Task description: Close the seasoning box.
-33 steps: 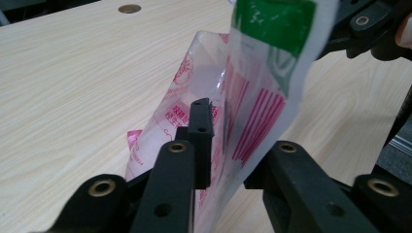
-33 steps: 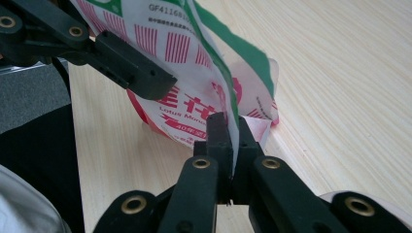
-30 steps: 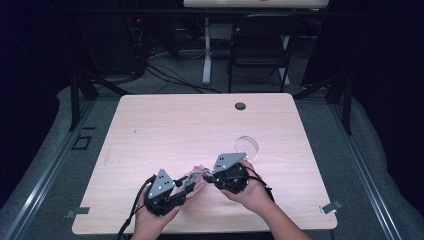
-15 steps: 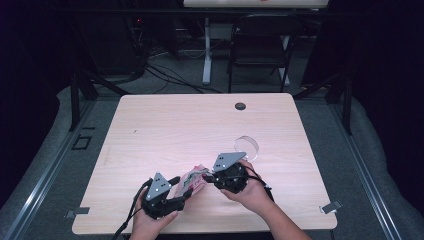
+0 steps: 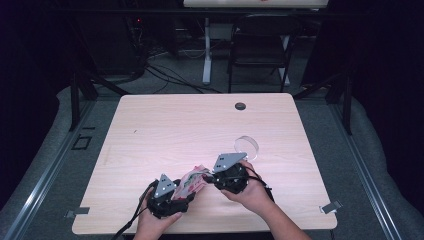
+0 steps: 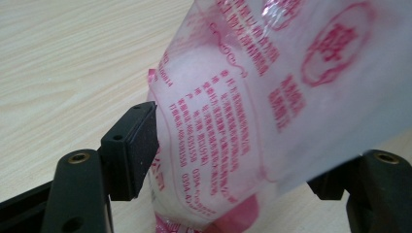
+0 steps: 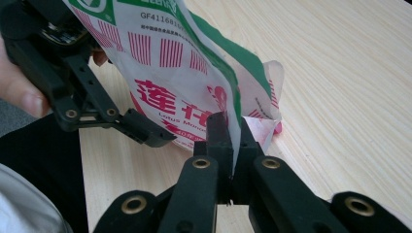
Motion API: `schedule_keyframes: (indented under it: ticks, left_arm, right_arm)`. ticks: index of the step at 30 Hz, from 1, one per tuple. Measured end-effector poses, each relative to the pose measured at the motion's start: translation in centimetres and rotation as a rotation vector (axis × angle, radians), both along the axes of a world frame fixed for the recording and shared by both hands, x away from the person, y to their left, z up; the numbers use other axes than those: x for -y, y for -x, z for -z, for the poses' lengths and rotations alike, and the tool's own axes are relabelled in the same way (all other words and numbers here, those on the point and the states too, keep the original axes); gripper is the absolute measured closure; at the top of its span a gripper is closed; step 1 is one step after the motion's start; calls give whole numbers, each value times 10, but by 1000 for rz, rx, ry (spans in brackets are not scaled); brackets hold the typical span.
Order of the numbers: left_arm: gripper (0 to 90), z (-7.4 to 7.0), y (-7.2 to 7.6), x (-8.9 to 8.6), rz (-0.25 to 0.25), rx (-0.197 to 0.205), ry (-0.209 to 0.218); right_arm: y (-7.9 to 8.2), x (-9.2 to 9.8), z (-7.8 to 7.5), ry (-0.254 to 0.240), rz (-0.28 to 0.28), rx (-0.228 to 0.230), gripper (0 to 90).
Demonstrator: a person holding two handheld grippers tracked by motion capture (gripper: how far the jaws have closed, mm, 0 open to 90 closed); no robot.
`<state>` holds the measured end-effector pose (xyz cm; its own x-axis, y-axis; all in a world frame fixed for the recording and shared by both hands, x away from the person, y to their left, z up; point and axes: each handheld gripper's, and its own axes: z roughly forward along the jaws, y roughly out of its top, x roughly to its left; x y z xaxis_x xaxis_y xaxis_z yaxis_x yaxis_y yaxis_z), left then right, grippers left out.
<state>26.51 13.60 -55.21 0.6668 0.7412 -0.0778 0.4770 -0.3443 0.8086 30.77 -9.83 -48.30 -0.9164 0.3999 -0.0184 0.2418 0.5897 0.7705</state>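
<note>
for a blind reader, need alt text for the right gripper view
The right gripper is shut on the edge of a printed plastic bag above a light wooden table. The left gripper reaches in beside it.

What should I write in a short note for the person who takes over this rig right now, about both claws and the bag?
Right claw: shut on an edge of the printed plastic bag with red and green print, holding it just above the light wooden table.
Left claw: its jaws have just been opening; the bag hangs between them, one pad beside the film, no clamp visible.
Things: the bag is between the two claws at the near edge of the table; a clear round lid-like disc lies beyond the right claw.
Done: bag lifted and held by the right claw.
Left: probably regrip with the left claw; the bag's mouth cannot be seen.
</note>
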Motion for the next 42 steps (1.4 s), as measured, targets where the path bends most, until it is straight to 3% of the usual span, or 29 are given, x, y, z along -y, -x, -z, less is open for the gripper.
schedule_keyframes:
  ticks: [6, 9, 13, 14, 20, 32, 42]
  left_arm:
    - [284, 6, -4, -1, -4, -7, 1]
    - [265, 9, -4, 1, -1, -5, -15]
    - [233, 16, -5, 5, -36, 4, -52]
    - [233, 19, -7, 7, -33, -15, -63]
    - [238, 28, -12, 9, -27, -38, -90]
    - [253, 35, -21, 9, -3, -85, -106]
    - [237, 36, -22, 12, 0, -70, -145]
  right_arm:
    - [1, 0, 0, 0, 1, 3, 900]
    - [1, 0, 0, -1, 0, 2, 900]
    - [1, 0, 0, -3, 1, 5, 900]
    - [1, 0, 0, -6, 1, 3, 900]
    - [1, 0, 1, -5, -1, 6, 900]
    - [2, 0, 1, -8, -3, 6, 900]
    - [3, -1, 1, -5, -6, 7, 900]
